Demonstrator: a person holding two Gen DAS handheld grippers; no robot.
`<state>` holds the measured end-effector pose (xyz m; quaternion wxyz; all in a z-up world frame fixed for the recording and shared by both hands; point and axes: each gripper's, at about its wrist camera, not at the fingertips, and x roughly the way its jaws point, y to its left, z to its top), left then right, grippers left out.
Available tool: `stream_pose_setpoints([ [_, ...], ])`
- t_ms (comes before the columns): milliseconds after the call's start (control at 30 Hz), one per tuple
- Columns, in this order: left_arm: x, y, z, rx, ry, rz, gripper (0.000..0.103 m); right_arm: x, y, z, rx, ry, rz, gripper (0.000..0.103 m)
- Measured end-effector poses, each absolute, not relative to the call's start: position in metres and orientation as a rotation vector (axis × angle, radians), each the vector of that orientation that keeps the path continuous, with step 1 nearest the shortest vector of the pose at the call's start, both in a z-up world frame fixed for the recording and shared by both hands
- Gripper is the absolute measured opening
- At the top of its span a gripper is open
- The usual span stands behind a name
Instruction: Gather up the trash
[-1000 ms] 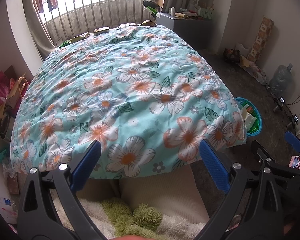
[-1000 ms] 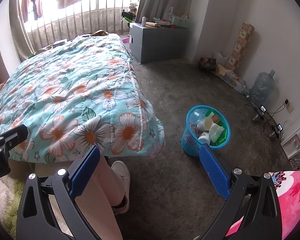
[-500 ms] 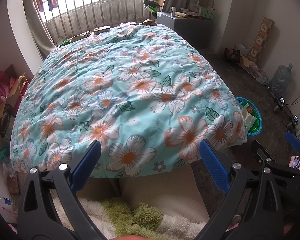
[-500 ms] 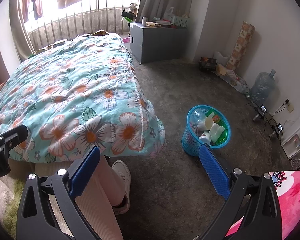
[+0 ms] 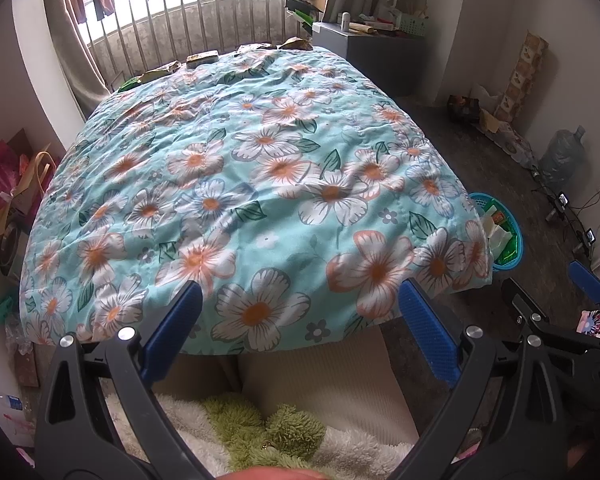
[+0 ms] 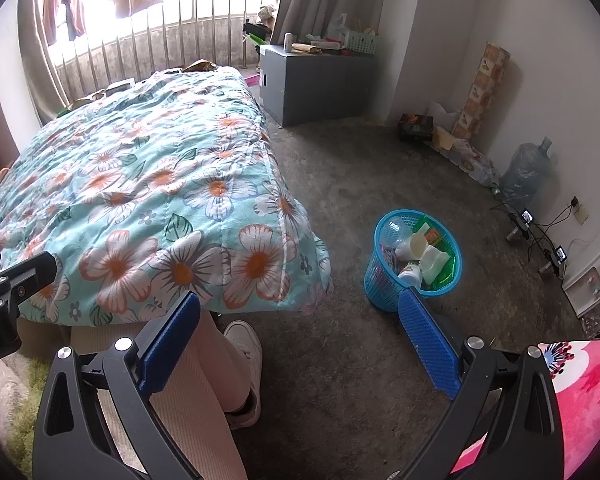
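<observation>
A blue plastic basket (image 6: 380, 280) stands on the floor beside the bed's near right corner, holding cups, a small bottle and a green wrapper (image 6: 446, 268). Only its right part (image 5: 516, 248) peeks past the quilt in the left wrist view. Several wrappers (image 5: 202, 58) lie along the bed's far edge by the window bars. My left gripper (image 5: 300, 292) hangs open over the foot of the bed, nothing between its fingers. My right gripper (image 6: 298, 300) is open above bare floor, the basket just beyond its right fingertip (image 6: 410, 304).
The bed carries a turquoise flowered quilt (image 5: 260, 168). The person's leg and white shoe (image 6: 244, 344) sit under the right gripper. A grey cabinet (image 6: 316, 80), a water jug (image 6: 524, 172) and floor cables (image 6: 540, 236) line the walls. Bags (image 5: 4, 176) crowd the bed's left side.
</observation>
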<state>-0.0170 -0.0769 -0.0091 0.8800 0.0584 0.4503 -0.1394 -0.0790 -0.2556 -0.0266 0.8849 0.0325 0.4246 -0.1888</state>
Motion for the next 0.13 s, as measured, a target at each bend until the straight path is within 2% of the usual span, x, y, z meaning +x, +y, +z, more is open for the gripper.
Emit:
stream_pose_setpoints([
  [133,-0.0168,-0.0772,-0.0089,0.122,0.937,-0.289,0.094,-0.0785,-0.2547,-0.0271,0.067,0.884,-0.390,0.097],
])
